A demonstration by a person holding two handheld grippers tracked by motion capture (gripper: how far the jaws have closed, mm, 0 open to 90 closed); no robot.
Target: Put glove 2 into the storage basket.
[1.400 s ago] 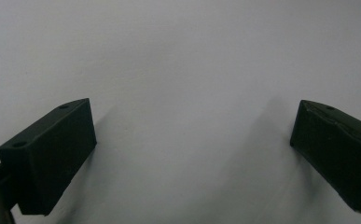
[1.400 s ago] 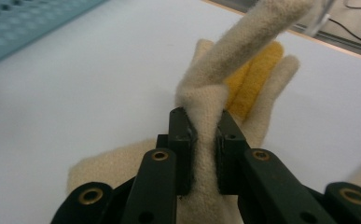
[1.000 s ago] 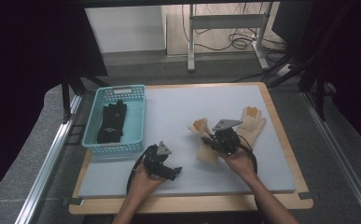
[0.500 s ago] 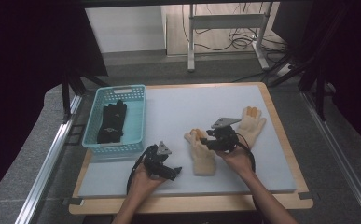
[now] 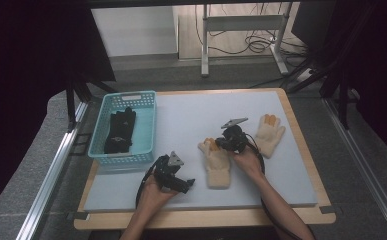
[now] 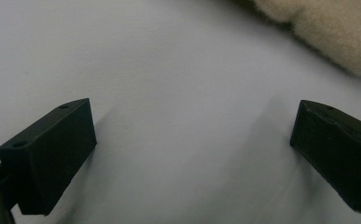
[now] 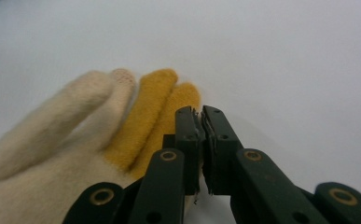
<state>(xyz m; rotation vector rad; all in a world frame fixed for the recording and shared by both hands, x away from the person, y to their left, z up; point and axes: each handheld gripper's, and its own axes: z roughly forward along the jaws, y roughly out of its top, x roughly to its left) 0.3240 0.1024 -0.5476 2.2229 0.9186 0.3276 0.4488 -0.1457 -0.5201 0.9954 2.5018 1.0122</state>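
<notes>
Right tongs had just closed, apparently empty, beside the near cream glove on the bench.
Left tongs stood open; the closed pair could push the glove aside instead of catching it.

The left claw rests low in the left hand, jaws spread wide with nothing between them. The right claw angles downward, its jaws pressed together after closing. Both forearms extend forward.
</notes>
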